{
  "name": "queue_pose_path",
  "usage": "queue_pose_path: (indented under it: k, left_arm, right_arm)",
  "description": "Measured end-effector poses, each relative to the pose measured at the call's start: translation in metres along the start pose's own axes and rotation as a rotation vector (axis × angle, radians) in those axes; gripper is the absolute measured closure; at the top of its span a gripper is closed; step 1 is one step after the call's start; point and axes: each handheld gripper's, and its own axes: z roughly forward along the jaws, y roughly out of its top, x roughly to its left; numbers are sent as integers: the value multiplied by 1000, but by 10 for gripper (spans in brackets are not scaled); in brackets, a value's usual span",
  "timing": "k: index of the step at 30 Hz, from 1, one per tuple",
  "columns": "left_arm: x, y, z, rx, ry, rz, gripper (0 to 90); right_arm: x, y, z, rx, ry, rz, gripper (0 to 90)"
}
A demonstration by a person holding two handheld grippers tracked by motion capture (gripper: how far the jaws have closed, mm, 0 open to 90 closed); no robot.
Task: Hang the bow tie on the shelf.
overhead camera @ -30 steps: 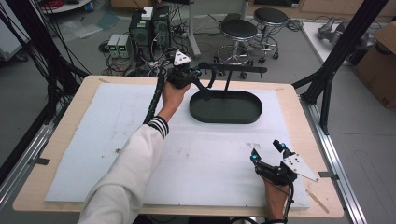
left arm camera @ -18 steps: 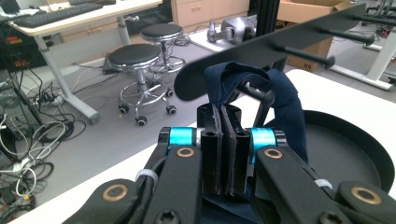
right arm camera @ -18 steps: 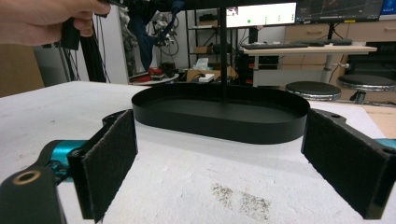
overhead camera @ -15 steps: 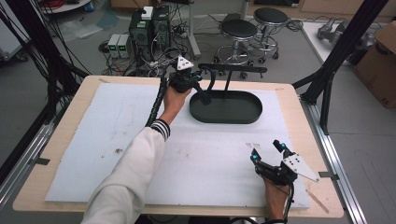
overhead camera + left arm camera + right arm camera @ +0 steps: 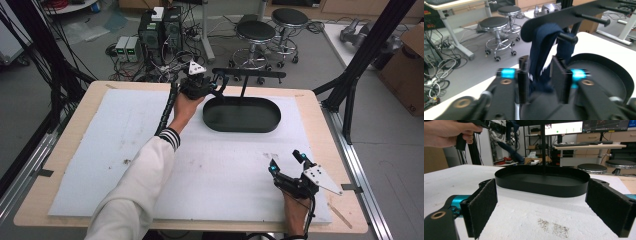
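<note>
Left gripper [image 5: 216,86] up at the far edge of the table [image 5: 70,145], beside the left end of the black rack [image 5: 250,75] that rises from the oval black tray [image 5: 241,116]; jaws drawn narrow around a dark blue strap [image 5: 544,50], seen in the left gripper view looped over the end peg [image 5: 567,37] of the rack's crossbar and hanging down between the pads. Hard to tell from these frames whether hanging on or taking off is the step; either way, best done by keeping the pinch low on the strap, below the peg, and moving along the peg's own axis rather than across it, lest the loop snag or the light rack tip. Worth keeping the loop open and untwisted so it rides freely over the peg's tip. Slow, straight travel advised, with the bar watched for wobble. Right gripper [image 5: 289,164] resting near the near right corner of the table, jaws spread wide with nothing between them, facing the tray across the white mat [image 5: 529,215]; free to steady the tray's rim if the rack rocks.
</note>
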Motion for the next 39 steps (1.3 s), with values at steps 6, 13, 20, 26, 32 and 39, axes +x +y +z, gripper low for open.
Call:
queue_pose_path:
  k: [6,13,20,26,32,39]
  left_arm:
    - [10,-11,-17,-44,-64,-24,305]
    - [30,-30,-67,-118,-94,-14,184]
    - [41,-61,-143,-169,-95,35,129]
    - [54,-96,-204,-259,-101,39,125]
    - [64,-133,-243,-265,-107,45,108]
    - [74,-172,-269,-238,-81,66,108]
  right_arm:
    - [1,0,0,-2,3,-20,97]
    - [1,0,0,6,5,-6,97]
    - [2,0,1,9,0,-35,97]
    - [3,0,2,26,-2,-32,97]
    - [3,0,3,24,-5,-47,97]
    - [4,0,3,27,-3,-44,97]
